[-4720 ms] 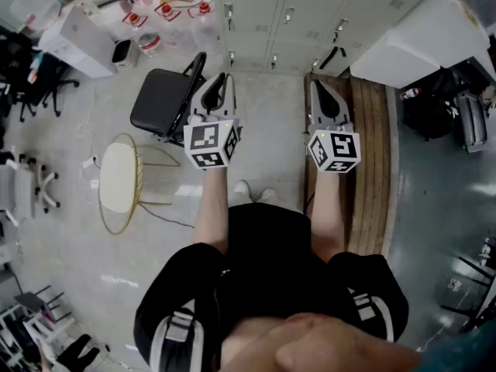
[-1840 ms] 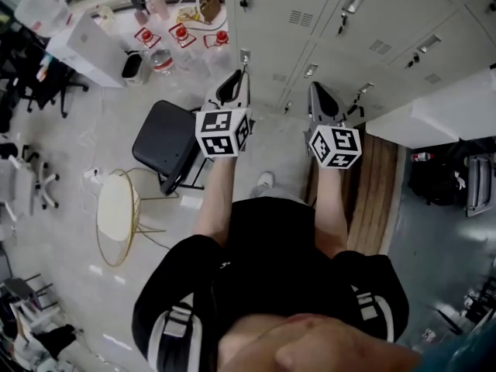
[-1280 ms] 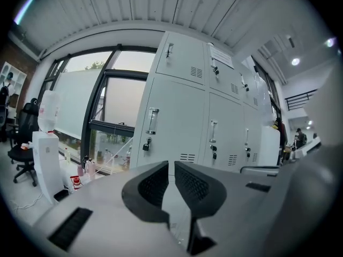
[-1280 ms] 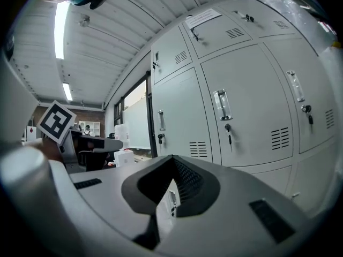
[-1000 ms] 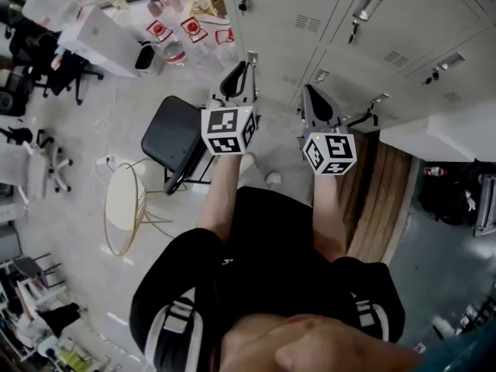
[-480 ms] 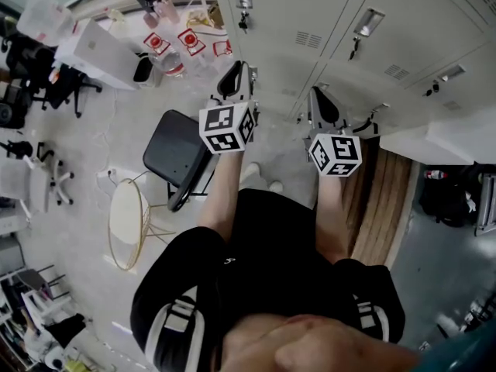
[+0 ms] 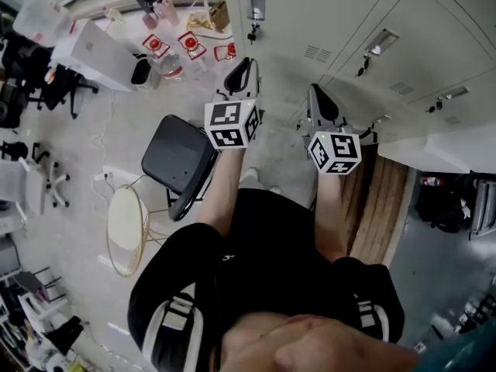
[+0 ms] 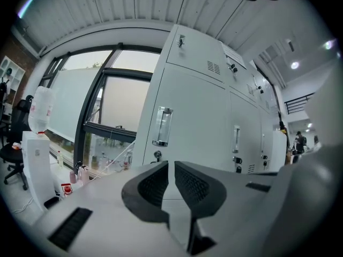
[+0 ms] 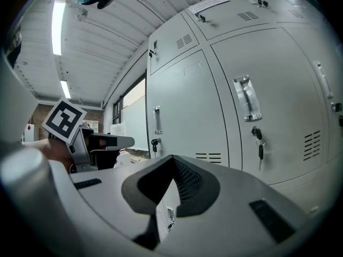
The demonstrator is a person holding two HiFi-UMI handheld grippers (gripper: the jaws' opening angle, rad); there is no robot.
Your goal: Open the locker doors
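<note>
Both forearms extend toward the grey lockers (image 7: 349,14) just ahead, every visible door closed. The left gripper (image 7: 242,70) has empty jaws slightly parted; the right gripper (image 7: 315,93) is pinched together.

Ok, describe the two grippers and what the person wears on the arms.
Both the left gripper and the right gripper have pale grey bodies and two black jaws with ribbed pads. Each carries a white cube printed with black square markers. No cables show. The person wears a black short-sleeved top with white stripes on the sleeves.
</note>
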